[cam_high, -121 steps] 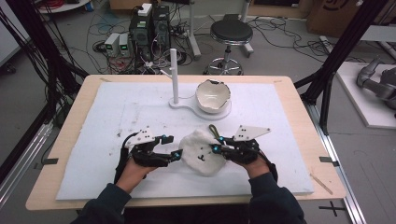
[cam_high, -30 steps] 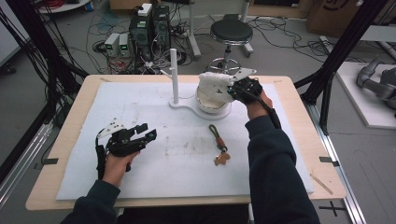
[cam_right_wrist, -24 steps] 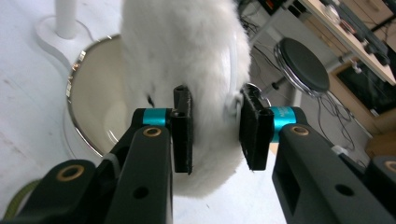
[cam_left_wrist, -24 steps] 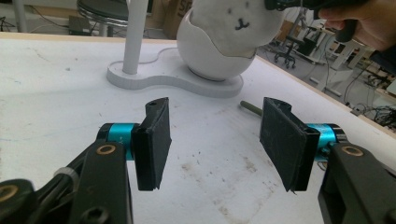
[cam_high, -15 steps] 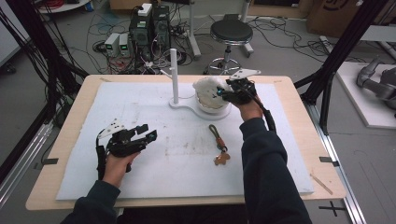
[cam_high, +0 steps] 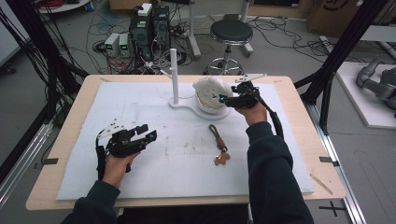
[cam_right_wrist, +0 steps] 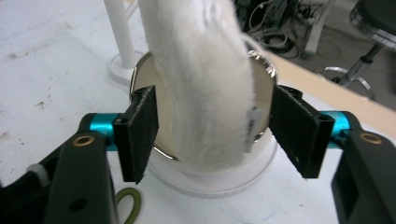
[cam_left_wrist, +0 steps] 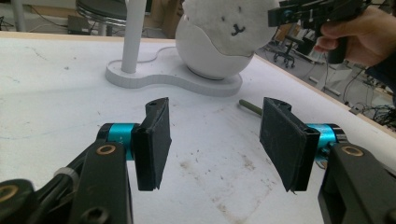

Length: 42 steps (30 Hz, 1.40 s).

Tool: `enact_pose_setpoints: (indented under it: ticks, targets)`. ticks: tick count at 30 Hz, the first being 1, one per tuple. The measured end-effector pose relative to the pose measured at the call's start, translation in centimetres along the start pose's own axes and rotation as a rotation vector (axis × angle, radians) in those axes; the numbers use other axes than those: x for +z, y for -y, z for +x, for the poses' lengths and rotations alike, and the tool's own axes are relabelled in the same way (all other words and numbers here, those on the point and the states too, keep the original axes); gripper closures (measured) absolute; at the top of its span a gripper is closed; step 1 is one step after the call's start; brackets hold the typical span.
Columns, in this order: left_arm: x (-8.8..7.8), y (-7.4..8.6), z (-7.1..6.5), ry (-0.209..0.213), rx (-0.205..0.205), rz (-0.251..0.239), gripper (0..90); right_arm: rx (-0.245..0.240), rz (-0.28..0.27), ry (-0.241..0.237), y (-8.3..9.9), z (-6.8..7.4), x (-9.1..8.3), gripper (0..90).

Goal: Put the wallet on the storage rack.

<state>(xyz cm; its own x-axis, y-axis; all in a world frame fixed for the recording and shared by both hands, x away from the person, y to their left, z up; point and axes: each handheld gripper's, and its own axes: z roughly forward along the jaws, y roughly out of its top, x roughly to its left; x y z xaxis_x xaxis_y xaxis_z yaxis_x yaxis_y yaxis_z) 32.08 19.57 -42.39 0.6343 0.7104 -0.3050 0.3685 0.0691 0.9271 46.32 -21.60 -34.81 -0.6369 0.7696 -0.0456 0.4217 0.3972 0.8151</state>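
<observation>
The right gripper, upper right of centre, has its jaws spread wide around a white plush toy resting in the bowl: placing looks done, withdrawal remains. The left gripper idles wide, lower left.

The high view looks forward and down from above the person's side, taking in the whole table, with the white stand toward 12 o'clock. The left gripper view sits low, just above the table surface, facing the stand and the white bowl from some way off. The right gripper view looks down at the bowl from very close. All three views share the stand and bowl.
</observation>
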Motion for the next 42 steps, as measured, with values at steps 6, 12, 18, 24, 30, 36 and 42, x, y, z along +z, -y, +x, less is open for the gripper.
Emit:
enact_pose_setpoints:
  ticks: [6,12,18,24,30,36,42]
  targets:
    - [-0.1,0.0,0.1,-0.002,-0.005,-0.002,43.1,0.089,-0.034,-0.018,1.1,-0.3,0.7,72.8]
    - [-0.1,0.0,0.1,-0.002,-0.006,-0.001,43.2,-0.195,-0.096,0.171,-1.5,1.6,-1.4,76.7]
    - [0.0,0.0,0.0,0.004,-0.003,0.002,43.2,-0.341,-0.037,0.206,-3.3,1.9,-2.6,76.7]
    - [0.0,0.0,0.0,0.004,-0.007,-0.002,43.2,-0.517,0.104,0.225,-4.2,2.1,-1.8,76.5]
    - [-0.1,0.0,0.1,0.003,-0.009,-0.002,43.3,-0.529,0.171,0.208,-3.8,2.7,1.2,76.5]
    - [-0.2,0.0,0.3,-0.002,-0.01,-0.005,43.3,-0.464,0.181,0.186,-3.0,2.3,3.0,75.7]
    - [-0.4,-0.1,0.4,0.006,-0.014,-0.012,40.0,-0.184,0.002,0.14,-2.2,1.1,0.7,43.9]
